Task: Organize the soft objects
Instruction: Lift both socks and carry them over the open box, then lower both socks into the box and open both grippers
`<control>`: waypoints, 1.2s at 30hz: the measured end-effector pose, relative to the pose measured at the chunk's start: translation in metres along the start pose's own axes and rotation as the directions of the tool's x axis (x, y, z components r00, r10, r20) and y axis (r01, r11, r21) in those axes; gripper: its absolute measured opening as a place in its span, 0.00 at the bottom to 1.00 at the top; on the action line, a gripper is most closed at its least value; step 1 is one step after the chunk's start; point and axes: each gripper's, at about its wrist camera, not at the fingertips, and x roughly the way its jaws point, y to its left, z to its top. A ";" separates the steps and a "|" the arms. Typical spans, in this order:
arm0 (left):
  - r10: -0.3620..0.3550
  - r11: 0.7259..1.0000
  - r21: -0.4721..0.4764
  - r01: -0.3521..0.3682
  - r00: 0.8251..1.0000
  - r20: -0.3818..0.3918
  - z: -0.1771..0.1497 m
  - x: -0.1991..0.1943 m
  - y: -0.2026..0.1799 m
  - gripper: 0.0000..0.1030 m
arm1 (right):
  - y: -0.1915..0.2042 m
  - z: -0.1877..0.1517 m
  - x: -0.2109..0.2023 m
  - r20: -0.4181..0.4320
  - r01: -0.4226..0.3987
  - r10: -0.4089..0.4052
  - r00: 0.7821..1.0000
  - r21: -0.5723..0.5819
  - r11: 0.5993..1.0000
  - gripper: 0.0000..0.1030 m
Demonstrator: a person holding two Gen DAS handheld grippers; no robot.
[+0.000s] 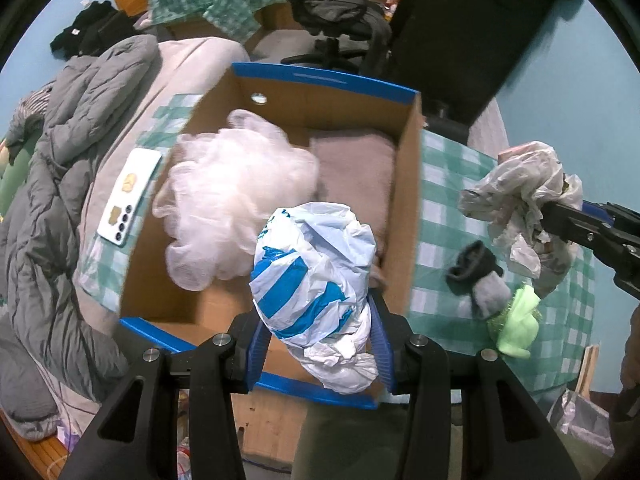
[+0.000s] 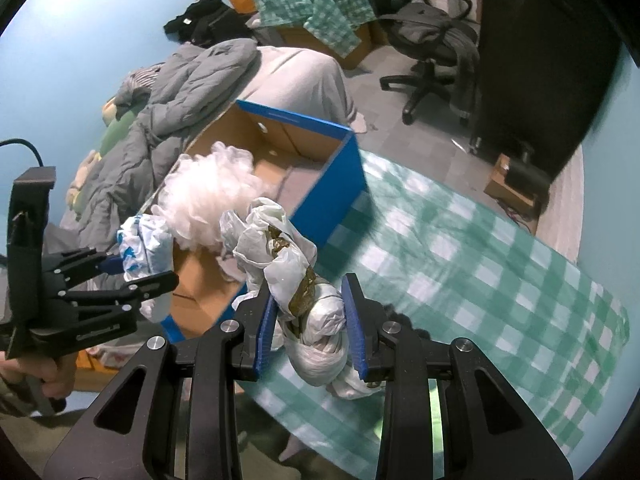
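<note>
Two soft things already sit in our blue-rimmed cardboard box (image 1: pixel 404 216) on the checked cloth (image 1: pixel 444 208): the white mesh puff (image 1: pixel 236 196) & a folded pinkish towel (image 1: pixel 352 168) beside it. Two more are mid-carry: left gripper (image 1: pixel 320 344) has its jaws clamped on the blue-striped plastic bag (image 1: pixel 316 272) over the box's near end; right gripper (image 2: pixel 312 328), jaws pinching the crumpled whitish bag (image 2: pixel 280 248), hangs just outside the box. Left on the cloth: grey sock (image 1: pixel 476 280) & small green plush (image 1: pixel 518 324). Roughly halfway, we reckon.
</note>
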 end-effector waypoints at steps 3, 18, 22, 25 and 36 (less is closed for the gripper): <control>0.010 1.000 -0.009 -0.010 1.000 0.000 0.002 0.003 0.014 0.44 | 0.012 0.008 0.009 -0.006 -0.009 0.009 1.000 -0.012 1.000 0.30; 0.010 1.000 -0.003 -0.010 1.000 -0.019 0.012 0.027 0.058 0.44 | 0.070 0.036 0.061 -0.046 -0.046 0.043 0.998 -0.060 0.997 0.30; 0.018 1.000 0.014 -0.018 1.000 -0.023 0.015 0.032 0.064 0.45 | 0.080 0.038 0.073 -0.059 -0.044 0.040 0.997 -0.059 0.997 0.30; 0.015 1.000 0.020 -0.015 0.999 -0.028 0.015 0.034 0.067 0.46 | 0.083 0.038 0.078 -0.068 -0.042 0.038 0.997 -0.053 0.998 0.30; 0.013 1.000 -0.001 -0.013 0.999 -0.043 0.011 0.035 0.076 0.61 | 0.087 0.037 0.083 -0.088 -0.022 0.018 0.996 -0.047 0.999 0.45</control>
